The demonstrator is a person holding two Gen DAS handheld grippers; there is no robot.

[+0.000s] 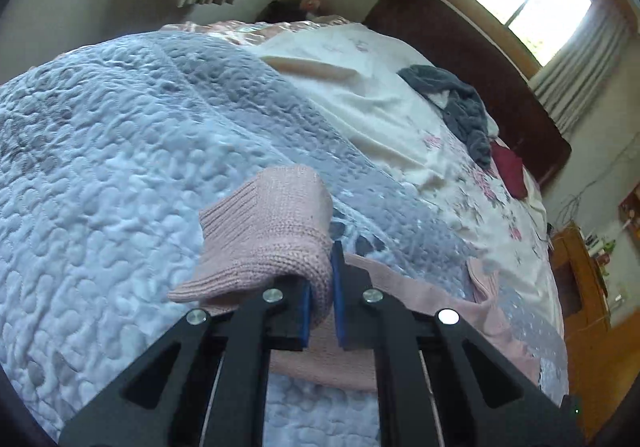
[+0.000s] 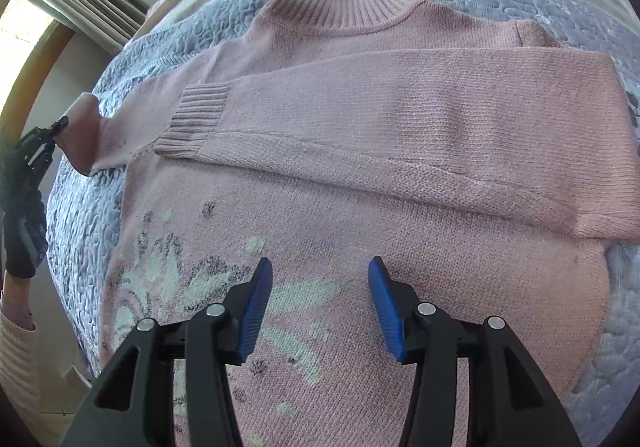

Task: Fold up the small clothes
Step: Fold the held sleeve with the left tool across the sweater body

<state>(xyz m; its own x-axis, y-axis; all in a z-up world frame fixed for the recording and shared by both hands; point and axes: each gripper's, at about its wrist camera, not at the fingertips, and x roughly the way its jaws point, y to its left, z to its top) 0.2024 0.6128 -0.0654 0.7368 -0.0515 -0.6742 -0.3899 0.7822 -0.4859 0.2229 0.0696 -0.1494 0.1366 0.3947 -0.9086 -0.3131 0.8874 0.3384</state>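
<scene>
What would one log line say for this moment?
left gripper: shut on sleeve | right gripper: open over sweater | other sleeve: folded across

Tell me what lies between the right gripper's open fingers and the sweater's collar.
In the right wrist view, one sleeve lies folded across the pink sweater's chest, between the right gripper and collar.

One pink sweater (image 2: 360, 167) – two tools, left tool (image 1: 320, 303) and right tool (image 2: 320, 303) – one quilt (image 1: 120, 147).
</scene>
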